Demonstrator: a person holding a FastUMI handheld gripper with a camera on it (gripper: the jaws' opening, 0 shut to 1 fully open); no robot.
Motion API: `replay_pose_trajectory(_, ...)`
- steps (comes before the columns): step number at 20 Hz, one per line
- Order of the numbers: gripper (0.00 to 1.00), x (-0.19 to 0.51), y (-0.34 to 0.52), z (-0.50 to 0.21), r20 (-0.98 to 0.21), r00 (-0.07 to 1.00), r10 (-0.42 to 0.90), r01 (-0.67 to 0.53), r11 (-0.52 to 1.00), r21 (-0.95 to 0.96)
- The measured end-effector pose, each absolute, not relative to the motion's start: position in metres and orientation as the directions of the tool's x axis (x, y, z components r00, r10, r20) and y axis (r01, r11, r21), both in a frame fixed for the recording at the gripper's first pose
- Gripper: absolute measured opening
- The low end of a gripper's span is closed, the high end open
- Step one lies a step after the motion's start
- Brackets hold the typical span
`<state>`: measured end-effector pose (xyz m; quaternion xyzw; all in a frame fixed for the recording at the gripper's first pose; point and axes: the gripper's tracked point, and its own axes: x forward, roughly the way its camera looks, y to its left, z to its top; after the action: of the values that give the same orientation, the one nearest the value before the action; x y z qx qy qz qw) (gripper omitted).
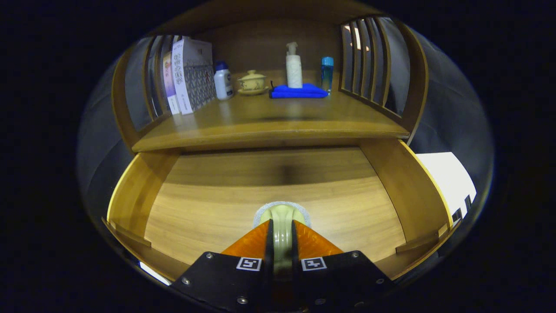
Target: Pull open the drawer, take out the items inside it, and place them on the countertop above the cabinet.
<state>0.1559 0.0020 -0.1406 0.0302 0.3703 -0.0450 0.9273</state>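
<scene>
Over the open drawer (278, 195), the hand-held gripper (282, 228) grasps a pale green, sponge-like item (282, 217) between both fingers, just above the drawer floor. Farther off, on the counter (269, 126), stand books (189, 74), bottles, a lidded cup and a blue cloth (298, 91).

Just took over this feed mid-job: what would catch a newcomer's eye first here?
The gripper is shut on a pale green rounded item, held over the open drawer, whose wooden floor looks bare. Beyond, on the countertop, a white pump bottle stands on a blue cloth, with books beside.
</scene>
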Motion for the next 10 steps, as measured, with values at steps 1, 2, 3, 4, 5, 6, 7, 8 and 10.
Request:
replay_pose_trajectory(1,0.19,0.157,0.004,-0.133,-0.667,0.743,-0.056,0.099,0.995,0.027)
replay_pose_trajectory(2,0.19,0.16,0.006,-0.124,-0.642,0.765,-0.055,0.095,0.995,0.028)
replay_pose_trajectory(3,0.19,0.161,0.007,-0.114,-0.612,0.789,-0.053,0.086,0.996,0.025)
replay_pose_trajectory(4,0.19,0.163,0.008,-0.104,-0.585,0.81,-0.052,0.08,0.997,0.021)
replay_pose_trajectory(5,0.19,0.162,0.01,-0.095,-0.556,0.83,-0.045,0.067,0.998,0.018)
replay_pose_trajectory(6,0.19,0.163,0.011,-0.084,-0.521,0.852,-0.039,0.057,0.998,0.018)
replay_pose_trajectory(7,0.19,0.163,0.012,-0.073,-0.481,0.876,-0.038,0.053,0.998,0.017)
replay_pose_trajectory(8,0.19,0.163,0.011,-0.061,-0.44,0.897,-0.041,0.054,0.998,0.016)
replay_pose_trajectory(10,0.19,0.161,0.014,-0.037,-0.356,0.934,-0.033,0.043,0.999,0.02)
